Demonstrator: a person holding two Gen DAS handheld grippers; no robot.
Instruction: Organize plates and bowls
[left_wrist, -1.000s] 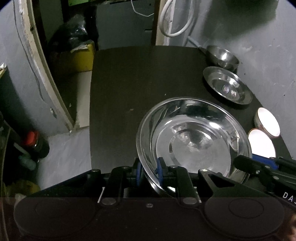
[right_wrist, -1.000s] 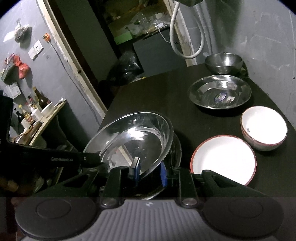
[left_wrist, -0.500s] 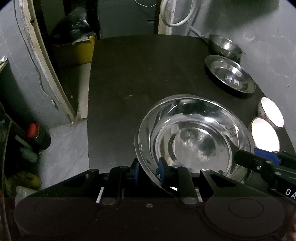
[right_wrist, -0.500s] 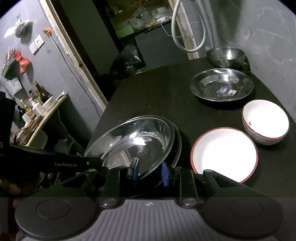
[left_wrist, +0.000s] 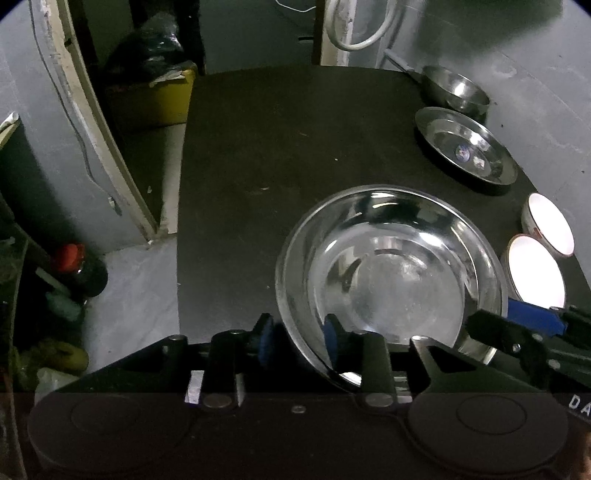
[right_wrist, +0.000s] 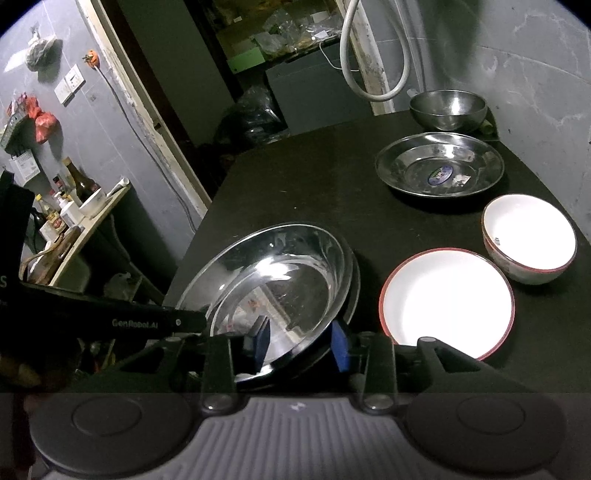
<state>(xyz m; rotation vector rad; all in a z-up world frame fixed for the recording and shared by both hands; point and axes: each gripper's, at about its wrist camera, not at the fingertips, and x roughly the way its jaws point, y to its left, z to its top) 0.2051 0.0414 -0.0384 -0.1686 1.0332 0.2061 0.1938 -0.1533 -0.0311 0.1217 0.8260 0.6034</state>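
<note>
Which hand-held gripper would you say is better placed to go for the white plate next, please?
Right, probably. The white plate lies just beside the right hand-held gripper, whose jaws are opening off the steel pan. The left hand-held gripper sits across the pan from it.

I see a polished, mirror-bright metal basin (left_wrist: 388, 273) on my matt black table (left_wrist: 258, 155). The white plate (right_wrist: 447, 301) and white bowl (right_wrist: 530, 236) look like glossy glazed ceramic.

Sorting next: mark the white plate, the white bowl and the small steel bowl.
white plate (right_wrist: 447, 299), right wrist view, its white centre.
white bowl (right_wrist: 530, 230), right wrist view, its inside.
small steel bowl (right_wrist: 447, 105), right wrist view, its inner wall.
</note>
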